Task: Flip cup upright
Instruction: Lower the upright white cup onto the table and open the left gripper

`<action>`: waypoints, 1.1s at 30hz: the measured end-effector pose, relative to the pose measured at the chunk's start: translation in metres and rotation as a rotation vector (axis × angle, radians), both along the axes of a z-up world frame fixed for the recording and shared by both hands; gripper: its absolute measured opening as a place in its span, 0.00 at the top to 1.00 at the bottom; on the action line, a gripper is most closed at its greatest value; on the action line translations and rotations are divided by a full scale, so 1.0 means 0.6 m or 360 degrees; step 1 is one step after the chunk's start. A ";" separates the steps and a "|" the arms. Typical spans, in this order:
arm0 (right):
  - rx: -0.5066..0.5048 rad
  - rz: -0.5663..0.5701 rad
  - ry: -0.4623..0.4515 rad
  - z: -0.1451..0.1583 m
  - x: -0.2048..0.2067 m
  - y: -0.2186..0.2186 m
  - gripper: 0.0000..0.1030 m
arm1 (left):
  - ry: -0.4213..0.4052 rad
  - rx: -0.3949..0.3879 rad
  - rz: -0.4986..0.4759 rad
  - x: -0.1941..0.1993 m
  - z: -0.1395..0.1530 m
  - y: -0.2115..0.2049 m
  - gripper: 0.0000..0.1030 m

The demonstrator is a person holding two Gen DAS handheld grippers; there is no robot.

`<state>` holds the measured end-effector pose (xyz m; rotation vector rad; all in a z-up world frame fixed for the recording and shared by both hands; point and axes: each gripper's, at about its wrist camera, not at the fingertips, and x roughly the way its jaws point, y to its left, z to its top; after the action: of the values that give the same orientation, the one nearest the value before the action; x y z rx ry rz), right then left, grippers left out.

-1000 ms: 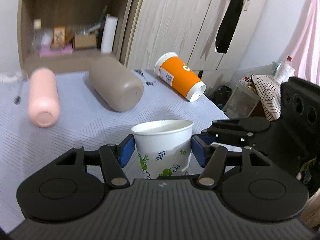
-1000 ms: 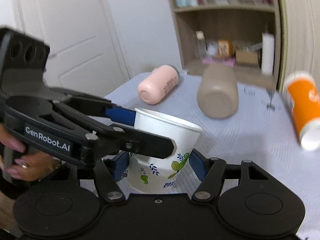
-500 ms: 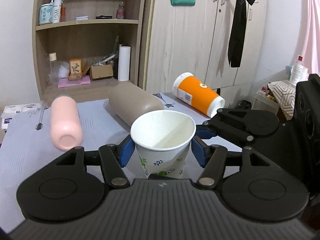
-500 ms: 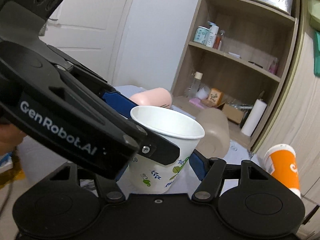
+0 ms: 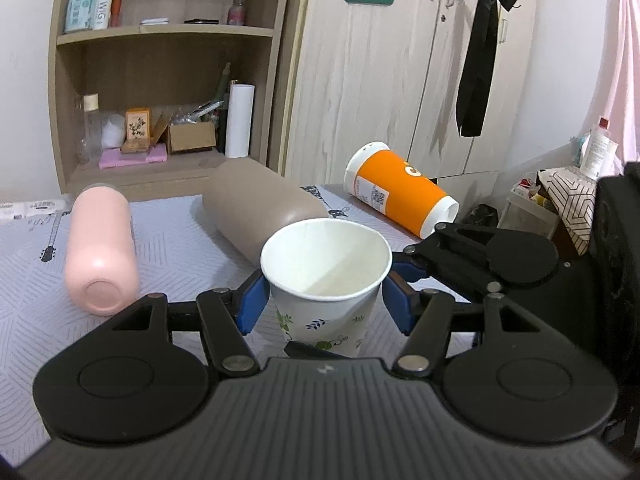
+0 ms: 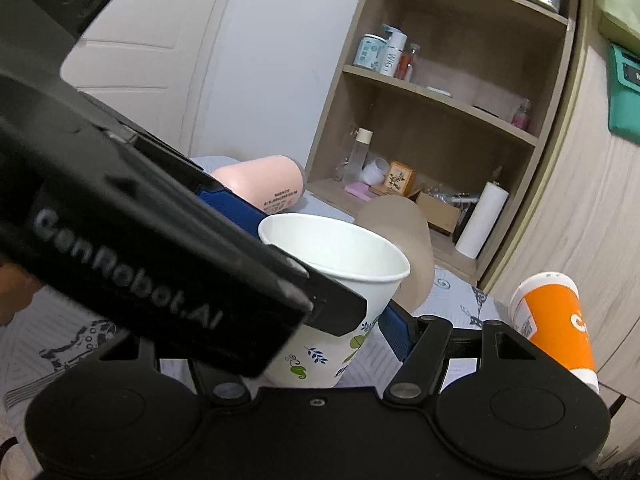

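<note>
Cup (image 5: 326, 276) sits at the lower centre of the left wrist view, mouth up, long axis near vertical, between the blue pads (image 5: 251, 306) of the left gripper (image 5: 324, 304), whose jaws stand slightly wider than its wall, apparently not pressing.

From the right wrist view the cup (image 6: 340, 288) lies centre frame, tilted slightly; the right gripper (image 6: 332, 320) brackets it, but whether it grips cannot be told.
</note>
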<state>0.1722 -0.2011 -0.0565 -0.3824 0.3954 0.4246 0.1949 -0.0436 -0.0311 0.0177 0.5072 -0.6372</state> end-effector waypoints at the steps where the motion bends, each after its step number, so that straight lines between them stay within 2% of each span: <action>1: 0.0015 -0.0008 0.0018 0.000 0.002 -0.002 0.31 | 0.0001 -0.0005 -0.0002 -0.002 0.000 -0.003 0.41; 7: 0.0075 -0.0034 0.0082 0.001 0.011 -0.011 0.31 | 0.0080 -0.0049 -0.0036 0.001 -0.001 -0.007 0.39; 14: 0.0158 -0.0058 0.0139 -0.007 0.016 -0.018 0.31 | 0.0120 -0.0054 -0.0002 0.001 0.000 -0.010 0.36; 17: 0.0134 -0.0068 0.0118 -0.006 0.013 -0.016 0.29 | 0.0168 -0.0085 0.0010 0.003 -0.001 -0.009 0.36; 21: 0.0121 -0.0062 0.0115 0.000 0.001 -0.014 0.19 | 0.0190 -0.0092 0.0033 -0.003 0.001 -0.007 0.33; 26: 0.0120 -0.0096 0.0128 0.004 -0.022 -0.021 0.16 | 0.0216 -0.0099 0.0088 -0.020 0.009 0.004 0.28; 33: 0.0236 -0.0151 0.0162 0.019 -0.066 -0.050 0.16 | 0.0187 -0.0037 0.0147 -0.060 0.033 0.020 0.20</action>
<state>0.1328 -0.2313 -0.0452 -0.1972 0.4763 0.3789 0.1588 -0.0314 -0.0113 -0.0649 0.6108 -0.5559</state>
